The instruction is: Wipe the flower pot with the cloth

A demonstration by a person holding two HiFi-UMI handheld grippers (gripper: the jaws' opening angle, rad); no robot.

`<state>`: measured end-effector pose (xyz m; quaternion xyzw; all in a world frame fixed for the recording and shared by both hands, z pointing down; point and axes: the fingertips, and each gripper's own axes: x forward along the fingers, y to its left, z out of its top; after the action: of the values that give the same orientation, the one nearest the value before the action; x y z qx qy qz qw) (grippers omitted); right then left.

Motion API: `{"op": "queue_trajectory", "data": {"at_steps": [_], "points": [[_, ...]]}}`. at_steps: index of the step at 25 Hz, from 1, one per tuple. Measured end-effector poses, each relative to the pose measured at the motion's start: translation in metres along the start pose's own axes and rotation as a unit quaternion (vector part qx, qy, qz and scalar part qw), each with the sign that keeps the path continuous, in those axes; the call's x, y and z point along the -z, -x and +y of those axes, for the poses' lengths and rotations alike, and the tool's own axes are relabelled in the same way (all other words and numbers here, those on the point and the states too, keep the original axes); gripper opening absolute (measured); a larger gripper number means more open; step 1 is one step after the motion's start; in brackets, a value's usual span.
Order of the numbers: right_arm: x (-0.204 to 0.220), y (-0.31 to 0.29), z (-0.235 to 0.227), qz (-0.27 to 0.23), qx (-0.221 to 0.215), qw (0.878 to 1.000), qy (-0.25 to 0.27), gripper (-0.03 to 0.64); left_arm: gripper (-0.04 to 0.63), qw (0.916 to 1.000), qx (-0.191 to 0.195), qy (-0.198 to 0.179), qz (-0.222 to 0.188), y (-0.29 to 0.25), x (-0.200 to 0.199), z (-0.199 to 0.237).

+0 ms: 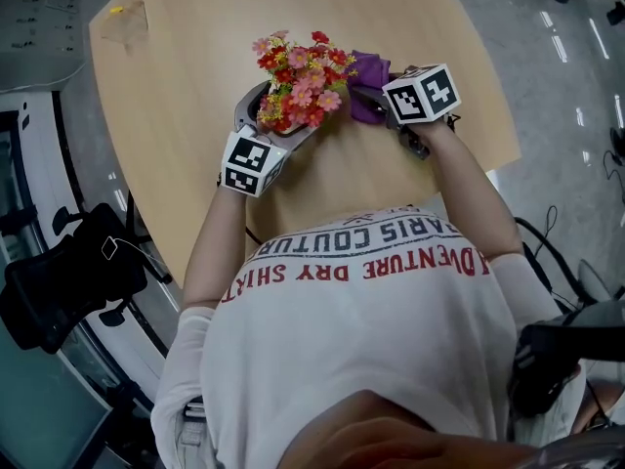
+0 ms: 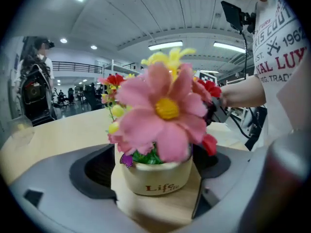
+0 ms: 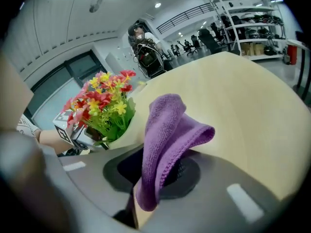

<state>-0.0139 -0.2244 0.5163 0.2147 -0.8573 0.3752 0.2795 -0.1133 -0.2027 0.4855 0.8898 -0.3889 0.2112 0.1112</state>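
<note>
My left tongs (image 2: 155, 165) open around flower pot (image 2: 158, 181) on worktop (image 2: 63, 135); my right tongs (image 3: 156, 178) clamp purple cloth (image 3: 165, 130) beside pot.

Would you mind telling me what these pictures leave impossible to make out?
Flower pot: head view, hidden beneath its flowers.
Small print after "Life" on the pot: left gripper view, blurred.
Yellow item at the table's far corner: head view, too small.
</note>
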Motion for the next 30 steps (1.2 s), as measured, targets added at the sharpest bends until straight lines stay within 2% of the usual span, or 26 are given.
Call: {"op": "queue_trajectory", "data": {"at_steps": [4,7,14,16,19,20,23,26,30], "points": [[0.003,0.023,0.007,-0.041,0.013,0.999,-0.012,0.046,0.521,0.996,-0.063,0.043,-0.046,0.008,-0.008,-0.003],[0.013,0.038,0.018,-0.064,0.016,0.998,-0.02,0.044,0.542,0.9911,-0.111,0.063,-0.038,0.007,0.004,-0.012],[0.046,0.067,0.036,-0.087,0.023,0.996,-0.021,0.044,0.552,0.9704,-0.22,0.097,-0.019,-0.005,0.018,-0.008],[0.05,0.071,0.037,-0.092,0.025,0.995,-0.026,0.044,0.552,0.9657,-0.239,0.099,-0.014,-0.004,0.02,-0.005],[0.054,0.072,0.039,-0.098,0.018,0.995,-0.031,0.044,0.536,0.9656,-0.239,0.1,-0.013,-0.007,0.019,-0.007],[0.055,0.071,0.039,-0.098,0.015,0.995,-0.03,0.044,0.49,0.9659,-0.238,0.1,-0.012,-0.008,0.02,-0.007],[0.056,0.065,0.036,-0.097,0.004,0.995,-0.028,0.044,0.486,0.9697,-0.225,0.094,-0.009,-0.013,0.026,-0.009],[0.052,0.063,0.044,-0.09,-0.014,0.995,-0.028,0.044,0.485,0.9791,-0.189,0.074,-0.012,-0.008,0.023,-0.012],[0.042,0.058,0.061,-0.079,-0.046,0.995,-0.034,0.044,0.485,0.9924,-0.116,0.04,-0.009,0.003,0.02,-0.022]]}}
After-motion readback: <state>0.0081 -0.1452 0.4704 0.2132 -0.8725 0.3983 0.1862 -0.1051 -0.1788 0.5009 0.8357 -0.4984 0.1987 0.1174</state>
